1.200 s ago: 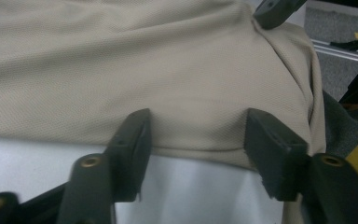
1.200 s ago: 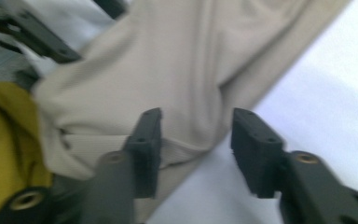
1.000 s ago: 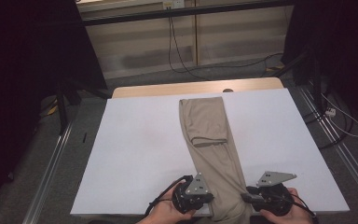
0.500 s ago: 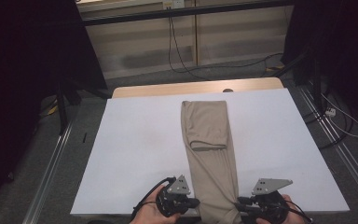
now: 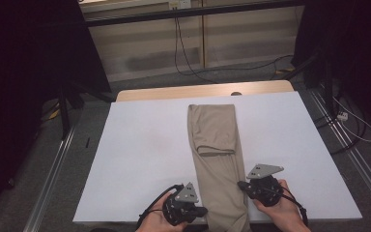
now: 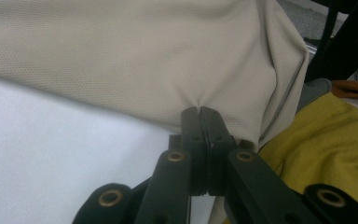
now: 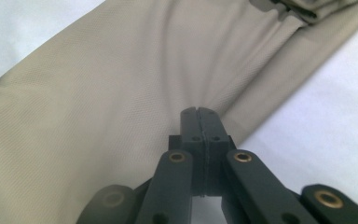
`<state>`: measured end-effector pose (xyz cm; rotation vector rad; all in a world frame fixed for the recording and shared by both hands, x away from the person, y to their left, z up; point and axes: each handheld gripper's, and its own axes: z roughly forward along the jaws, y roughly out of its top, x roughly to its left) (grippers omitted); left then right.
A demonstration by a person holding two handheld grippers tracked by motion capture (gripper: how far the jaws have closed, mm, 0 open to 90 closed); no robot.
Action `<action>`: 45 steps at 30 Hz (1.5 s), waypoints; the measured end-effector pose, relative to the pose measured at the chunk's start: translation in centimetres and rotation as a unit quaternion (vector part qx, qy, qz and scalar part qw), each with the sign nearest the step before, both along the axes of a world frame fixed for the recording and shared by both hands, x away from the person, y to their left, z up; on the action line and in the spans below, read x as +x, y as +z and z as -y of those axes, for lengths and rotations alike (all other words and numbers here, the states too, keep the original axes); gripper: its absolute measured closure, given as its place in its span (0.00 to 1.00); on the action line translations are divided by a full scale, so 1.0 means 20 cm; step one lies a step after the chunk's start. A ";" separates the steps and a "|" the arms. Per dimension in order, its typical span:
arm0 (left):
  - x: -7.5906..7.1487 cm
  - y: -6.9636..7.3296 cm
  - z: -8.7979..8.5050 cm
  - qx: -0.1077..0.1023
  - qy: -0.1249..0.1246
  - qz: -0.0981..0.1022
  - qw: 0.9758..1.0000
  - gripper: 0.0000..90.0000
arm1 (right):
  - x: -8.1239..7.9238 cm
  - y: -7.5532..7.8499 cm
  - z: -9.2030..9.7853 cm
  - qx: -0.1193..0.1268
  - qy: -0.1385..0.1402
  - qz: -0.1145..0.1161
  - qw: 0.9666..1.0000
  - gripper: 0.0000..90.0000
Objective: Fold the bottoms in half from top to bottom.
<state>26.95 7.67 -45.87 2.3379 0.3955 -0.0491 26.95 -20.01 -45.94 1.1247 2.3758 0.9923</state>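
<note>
White sheeting covers the table before us, its near edge at the bottom of the high view, where our two hands come in. At lower centre-left of that view our left gripper has its jaws pressed together on the left edge of a folded beige garment; in the left gripper view the cloth puckers right at the closed jaw tips. At lower centre-right our right gripper pinches the opposite edge of the same strip, its jaws having just closed, and in the right gripper view the fabric gathers into creases at the tips. From our hands the garment runs up the middle of the frame as a long narrow band, with a doubled-over layer on its upper half ending just short of the far edge. Beyond the sheet a strip of bare wood shows, then grey floor with black cables and pale panels across the top.
</note>
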 end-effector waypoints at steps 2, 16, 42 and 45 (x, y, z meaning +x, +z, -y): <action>0.00 0.00 0.01 0.000 0.003 0.001 1.000 1.00 | -0.02 0.01 0.03 -0.004 -0.010 0.001 1.000 1.00; 0.46 0.12 0.02 -0.034 0.131 0.089 0.987 0.44 | 0.23 0.11 0.12 0.044 -0.018 0.040 0.998 0.66; 0.84 0.04 0.16 -0.045 0.184 0.106 0.976 0.81 | 0.62 0.06 0.02 0.041 -0.009 0.065 0.997 0.85; 0.86 0.04 0.15 -0.051 0.188 0.096 0.976 0.84 | 0.61 0.07 0.01 0.054 0.003 0.075 0.996 0.71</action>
